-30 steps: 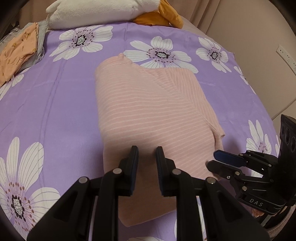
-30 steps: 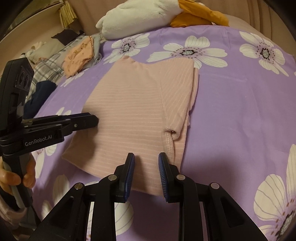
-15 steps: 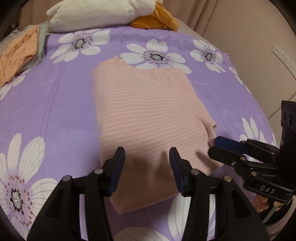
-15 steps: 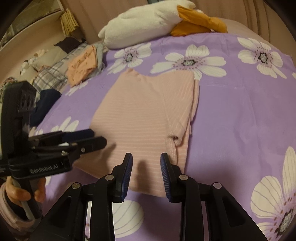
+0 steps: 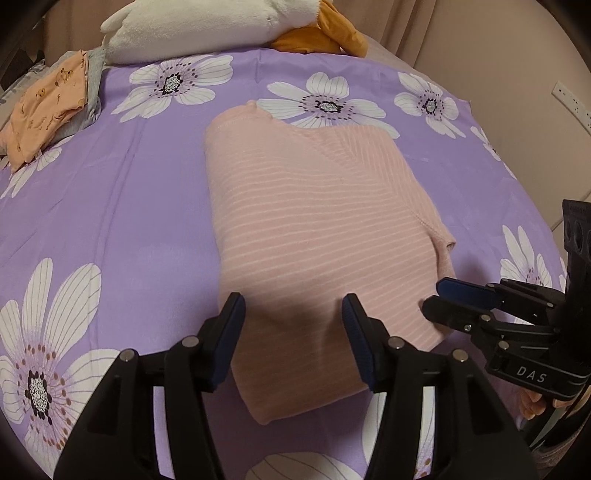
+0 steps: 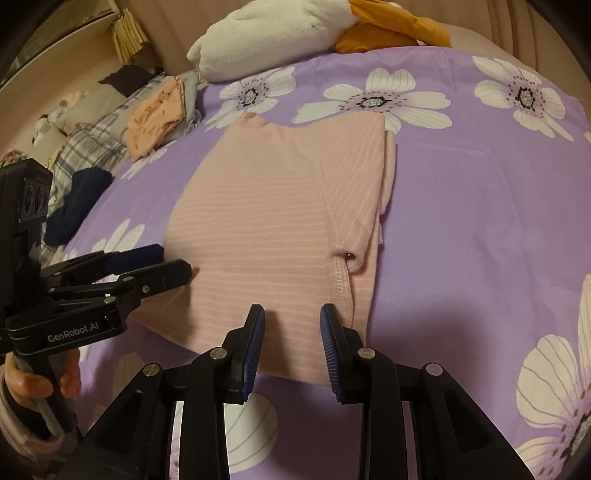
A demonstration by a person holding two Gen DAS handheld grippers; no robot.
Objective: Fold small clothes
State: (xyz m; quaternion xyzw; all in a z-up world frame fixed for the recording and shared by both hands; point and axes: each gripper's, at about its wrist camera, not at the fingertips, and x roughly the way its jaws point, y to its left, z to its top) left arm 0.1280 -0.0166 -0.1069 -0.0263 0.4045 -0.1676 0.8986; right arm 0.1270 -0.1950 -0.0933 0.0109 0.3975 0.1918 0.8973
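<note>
My left tool (image 5: 293,334) hangs over the near edge of the pink top (image 5: 314,236), its jaws opening, about half spread, with nothing pinched between them; the pads stand clear above the cloth. My right tool (image 6: 291,339) is a little apart, jaws narrower than the left, and it too grips nothing, hovering over the near hem by the side seam.

The pink top lies flat on the purple sheet (image 5: 110,206) of the bed, near the middle, already folded in on itself: one side is a smooth folded edge, and on the other a sleeve (image 6: 354,206) is laid over the body with its cuff pointing toward me. White stripes run across it. The neckline end points away from me, toward the far end of the bed.

From the left view, my right tool comes in from the right edge, its tips just over the near right corner of the top. From the right view, my left tool (image 6: 173,264) comes in from the left, its tips at the left edge of the top, and my left hand (image 6: 40,384) wraps its handle.

At the far end of the bed lies a white plush (image 5: 207,29) with an orange part (image 5: 325,37) beside it. To the far left an orange garment (image 5: 48,107) sits on a grey one (image 5: 90,92), well apart from the top. Further left in the right view lie a plaid cloth (image 6: 92,144) and a navy one (image 6: 79,203)
</note>
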